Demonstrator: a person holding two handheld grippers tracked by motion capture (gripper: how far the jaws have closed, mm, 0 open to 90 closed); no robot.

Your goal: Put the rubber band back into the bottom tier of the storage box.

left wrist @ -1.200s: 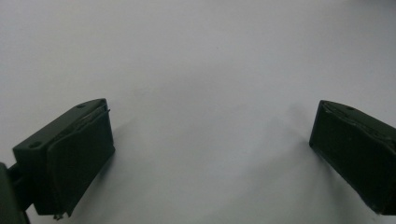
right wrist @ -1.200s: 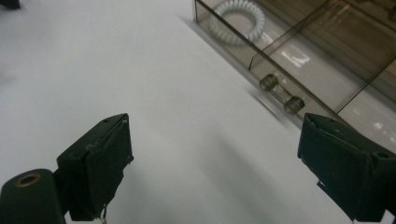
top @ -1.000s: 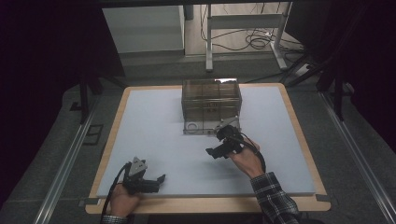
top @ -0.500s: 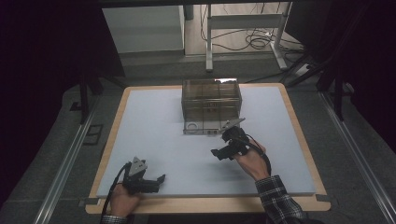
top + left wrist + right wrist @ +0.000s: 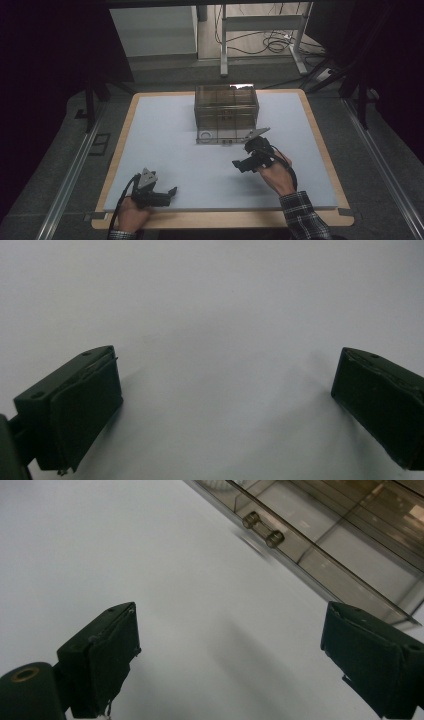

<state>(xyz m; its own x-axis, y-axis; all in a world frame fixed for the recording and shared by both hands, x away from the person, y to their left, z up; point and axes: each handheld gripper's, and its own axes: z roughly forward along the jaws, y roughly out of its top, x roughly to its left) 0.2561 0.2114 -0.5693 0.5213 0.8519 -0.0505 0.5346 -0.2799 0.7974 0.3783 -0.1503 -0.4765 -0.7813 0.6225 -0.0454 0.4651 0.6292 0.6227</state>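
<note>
While the right tool point(image 5: 239, 164) hangs with jaws spread wide and empty just in front of a clear plastic drawer box point(image 5: 226, 111), that box sits at the table's point(image 5: 165, 130) far middle. Near the front edge, the left tool point(image 5: 172, 191) rests spread and empty.

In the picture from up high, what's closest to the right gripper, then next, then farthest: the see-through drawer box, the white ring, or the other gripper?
From the right gripper:
1. See-through drawer box, just beyond it toward the table's far side.
2. White ring, in the box's bottom drawer, at its left end.
3. Left gripper, at the table's near edge, far left.
</note>
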